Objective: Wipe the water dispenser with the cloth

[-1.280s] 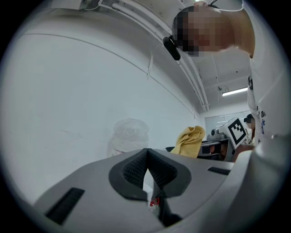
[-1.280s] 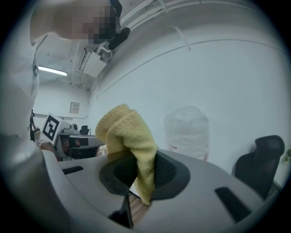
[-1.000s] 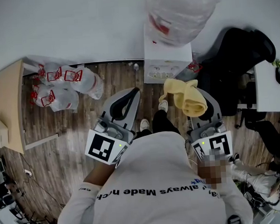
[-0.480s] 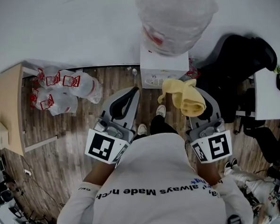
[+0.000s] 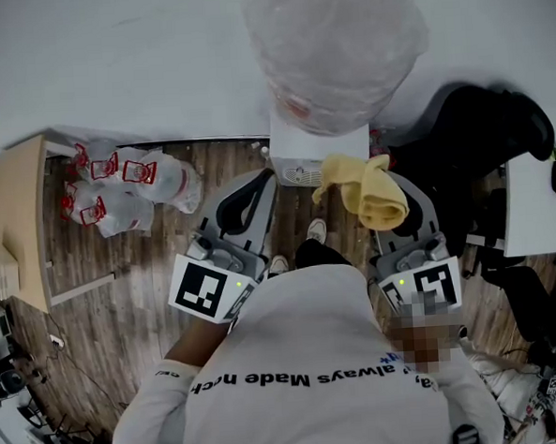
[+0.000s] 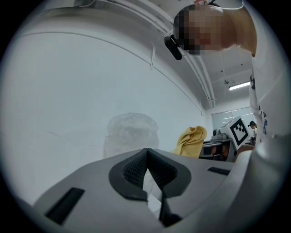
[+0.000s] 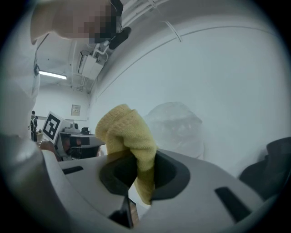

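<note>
Yellow cloth (image 5: 370,190) pinched in the right gripper (image 7: 142,176) before the white dispenser (image 5: 316,155); the left gripper (image 6: 148,169), jaws together, holds nothing.

Straight down the right gripper (image 7: 144,175): 2 grey jaws with dark pads, pinched on a fluffy yellow terry cloth (image 7: 127,132). Bunched in a lump above the jaws, with 1 thin tail hanging down through the gap. Right behind it, a big clear crinkled plastic water bottle (image 7: 175,127) against a plain white wall (image 7: 218,68). Off to the left, a black-and-white square marker cube (image 7: 52,127) on the other gripper, plus 1 lit ceiling light strip (image 7: 52,75) further up. Dark rounded blob (image 7: 268,164) at the far right edge, no idea what.
</note>
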Tool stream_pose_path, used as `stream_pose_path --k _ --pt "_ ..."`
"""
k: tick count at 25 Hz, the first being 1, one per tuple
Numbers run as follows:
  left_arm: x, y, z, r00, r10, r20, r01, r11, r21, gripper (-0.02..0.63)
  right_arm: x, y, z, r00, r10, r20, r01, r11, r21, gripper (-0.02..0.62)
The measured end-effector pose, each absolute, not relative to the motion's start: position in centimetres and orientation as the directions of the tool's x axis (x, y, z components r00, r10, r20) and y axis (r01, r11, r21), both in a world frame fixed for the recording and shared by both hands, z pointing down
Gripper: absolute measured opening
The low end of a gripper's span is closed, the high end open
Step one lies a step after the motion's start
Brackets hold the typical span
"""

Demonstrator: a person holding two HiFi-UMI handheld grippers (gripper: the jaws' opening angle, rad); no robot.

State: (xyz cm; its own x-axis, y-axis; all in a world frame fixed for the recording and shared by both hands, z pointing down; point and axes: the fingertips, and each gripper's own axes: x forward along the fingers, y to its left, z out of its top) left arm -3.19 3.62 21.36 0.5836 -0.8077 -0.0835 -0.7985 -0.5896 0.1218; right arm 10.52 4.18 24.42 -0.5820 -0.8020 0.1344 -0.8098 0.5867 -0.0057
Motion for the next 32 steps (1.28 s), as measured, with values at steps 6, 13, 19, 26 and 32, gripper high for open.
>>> stream_pose_path --k 6,13,19,26,32 --pt "-1.4 1.2 21.0 0.59 -0.802 -0.095 -0.792 -0.598 0.126 0.018 11.7 1.4 24.3 -0.603 -0.787 0.134 -0.795 0.607 -0.01 0.064" --pt "0.5 -1.0 20.7 0.57 -0.815 -0.101 -0.807 -0.579 0.118 0.018 13.9 -0.9 24.2 -0.617 -0.775 0.132 -0.783 0.622 -0.01 0.064" --pt "2.4 -2.3 21.0 0.556 -0.824 -0.104 -0.815 -0.566 0.122 0.018 16.1 -2.3 24.5 -0.622 -0.771 0.133 -0.779 0.628 -0.004 0.064" --pt "3.0 -3.5 21.2 0.561 -0.822 -0.102 -0.812 -0.57 0.124 0.018 16.4 -3.3 24.7 -0.622 -0.771 0.138 -0.779 0.628 0.0 0.063" --pt "1.5 -4.4 20.3 0.562 -0.818 -0.119 -0.811 -0.574 0.115 0.018 14.8 -4.2 24.1 -0.619 -0.776 0.125 -0.781 0.624 0.009 0.063"
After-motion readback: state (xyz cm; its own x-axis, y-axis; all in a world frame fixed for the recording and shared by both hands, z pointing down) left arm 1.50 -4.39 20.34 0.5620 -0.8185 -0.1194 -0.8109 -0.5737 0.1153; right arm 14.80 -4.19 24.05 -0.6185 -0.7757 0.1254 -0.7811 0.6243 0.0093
